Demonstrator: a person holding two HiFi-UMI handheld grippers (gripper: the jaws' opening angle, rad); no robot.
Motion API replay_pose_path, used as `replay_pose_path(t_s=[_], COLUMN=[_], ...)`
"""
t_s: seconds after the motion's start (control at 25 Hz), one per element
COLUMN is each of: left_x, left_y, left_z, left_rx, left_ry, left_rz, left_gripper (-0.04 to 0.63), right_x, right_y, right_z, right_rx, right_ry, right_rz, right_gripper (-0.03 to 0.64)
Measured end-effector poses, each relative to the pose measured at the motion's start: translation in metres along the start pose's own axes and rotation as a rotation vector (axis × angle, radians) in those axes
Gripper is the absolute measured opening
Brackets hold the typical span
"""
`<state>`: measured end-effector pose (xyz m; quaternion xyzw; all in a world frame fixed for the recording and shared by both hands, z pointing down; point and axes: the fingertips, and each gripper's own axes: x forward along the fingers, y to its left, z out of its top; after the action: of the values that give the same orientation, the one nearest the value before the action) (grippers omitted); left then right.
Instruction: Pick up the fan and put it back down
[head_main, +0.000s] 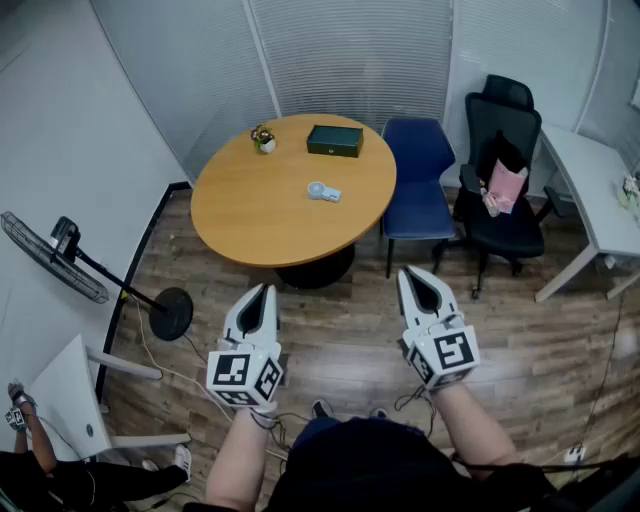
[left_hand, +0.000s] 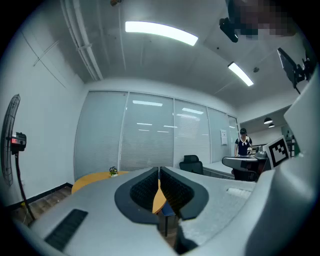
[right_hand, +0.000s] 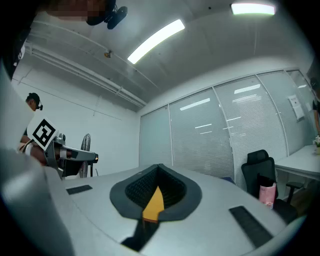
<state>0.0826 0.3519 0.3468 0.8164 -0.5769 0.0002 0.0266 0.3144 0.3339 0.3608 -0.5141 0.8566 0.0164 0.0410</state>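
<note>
**Operator:** Which step is in hand?

**Technician:** The approach. Nothing is grasped. The left tool (head_main: 266, 292) and the right tool (head_main: 408, 276) are held level at the lower centre of the head view. Both have their jaws closed together on nothing. In each gripper view the pads meet at the tips, with only a sliver of the bench showing behind them.

**Operator:** Where is the fan?

**Technician:** A small handheld fan (head_main: 323, 191) lies flat near the middle of the round bench (head_main: 240, 215), in the upper centre of the frame and well apart from both tools. I judge this to be the task's fan. A pedestal fan (head_main: 55, 258) also stands on the floor at the left edge, so the target is not certain.

**Operator:** What does the next move call for?

**Technician:** Step up to the bench, open one tool, lower its jaws around the fan's handle or head, then close them. The fan is flat and light, so the pads should come down low, close to the bench top.

**Operator:** What else is around, and does anything obstruct?

**Technician:** A dark green box (head_main: 335, 140) and a potted plant (head_main: 263, 138) sit on the far side of the bench, apart from the fan. A blue chair (head_main: 418, 165) stands at the bench's right edge. Beyond it is a black office chair (head_main: 500, 150) carrying a pink bag (head_main: 506, 186). Nothing lies between the tools and the fan on the near side.
</note>
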Motion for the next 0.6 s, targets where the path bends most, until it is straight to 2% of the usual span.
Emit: replay_pose_path(t_s=[0.28, 0.56, 0.6], left_x=[-0.008, -0.006, -0.005], left_y=[-0.022, -0.024, -0.021], left_z=[0.005, 0.002, 0.000], left_rx=[0.004, -0.004, -0.001], left_ry=[-0.012, -0.012, -0.011], left_rz=[0.003, 0.042, 0.051], left_gripper=[0.014, 0.017, 0.068], right_x=[-0.017, -0.018, -0.013], right_y=[-0.005, -0.021, -0.023], right_z=[0.009, 0.006, 0.003], right_rx=[-0.001, 0.046, 0.046], right_ry=[-0.015, -0.028, -0.022], right_rz=[0.014, 0.015, 0.012], right_gripper=[0.003, 0.008, 0.049])
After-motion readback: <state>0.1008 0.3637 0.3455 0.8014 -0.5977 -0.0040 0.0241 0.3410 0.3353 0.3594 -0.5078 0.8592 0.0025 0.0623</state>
